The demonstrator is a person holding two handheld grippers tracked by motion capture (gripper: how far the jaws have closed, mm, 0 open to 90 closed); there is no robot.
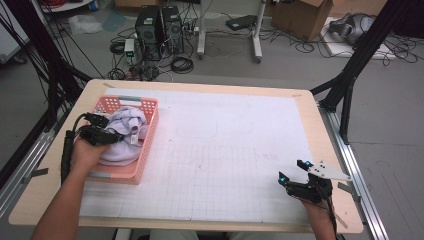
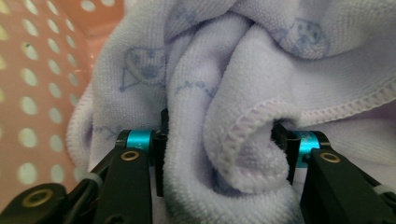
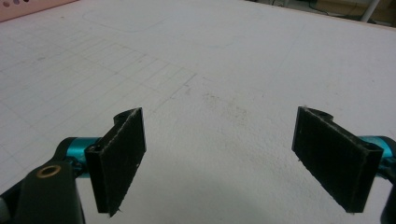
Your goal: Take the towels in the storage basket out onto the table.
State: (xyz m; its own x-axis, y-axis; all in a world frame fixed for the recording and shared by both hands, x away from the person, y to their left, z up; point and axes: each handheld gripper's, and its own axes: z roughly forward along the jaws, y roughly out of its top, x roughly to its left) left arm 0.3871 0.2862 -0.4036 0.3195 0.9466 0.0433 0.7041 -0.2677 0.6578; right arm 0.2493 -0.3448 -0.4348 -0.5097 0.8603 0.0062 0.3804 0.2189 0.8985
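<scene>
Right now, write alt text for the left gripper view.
A bunched fold of lilac towel with a stitched hem and faint heart prints sits squeezed between the two black jaws of the left gripper. A pink basket wall with round holes stands at the left behind the towel.

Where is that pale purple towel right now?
The towel lies bunched inside the pink basket at the table's left side in the high view. The left tongs pinch a fold of it.
</scene>
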